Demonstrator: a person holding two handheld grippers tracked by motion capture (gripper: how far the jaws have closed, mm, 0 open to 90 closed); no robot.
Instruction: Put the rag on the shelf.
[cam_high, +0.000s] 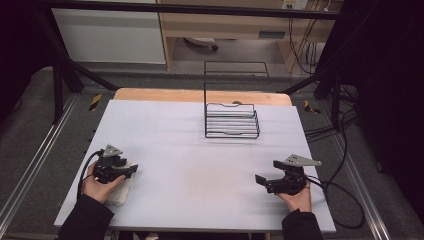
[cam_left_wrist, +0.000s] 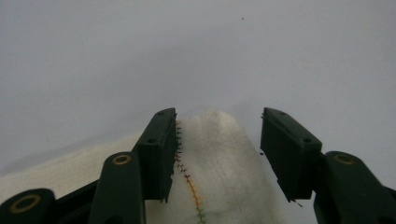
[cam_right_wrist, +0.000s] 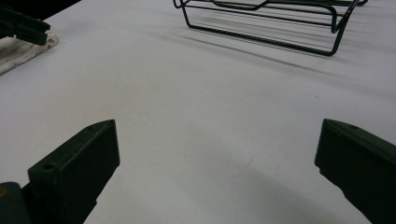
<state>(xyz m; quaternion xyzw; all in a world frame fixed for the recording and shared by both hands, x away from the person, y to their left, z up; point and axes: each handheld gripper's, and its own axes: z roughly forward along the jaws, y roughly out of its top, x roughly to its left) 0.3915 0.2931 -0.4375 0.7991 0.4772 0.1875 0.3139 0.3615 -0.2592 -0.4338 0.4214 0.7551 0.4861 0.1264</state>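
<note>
A white folded cloth (cam_high: 121, 192) with a coloured stitched seam lies at the table's front left. In the left gripper view a corner of the cloth (cam_left_wrist: 219, 158) rises between the jaws of my left gripper (cam_left_wrist: 217, 135). One pad rests against the seam, while the other stands just clear of the fabric, so the jaws are part way apart and not pressing. In the high view my left gripper (cam_high: 131, 170) sits low over the cloth. My right gripper (cam_high: 268, 171) hovers wide open at the front right, with only bare table between the jaws of my right gripper (cam_right_wrist: 217, 154).
A black wire rack (cam_high: 231, 120) stands at the back centre of the pale table (cam_high: 200, 165), and the rack (cam_right_wrist: 271, 23) is ahead of the right gripper. Cables trail off both grippers. Metal frame posts flank the table.
</note>
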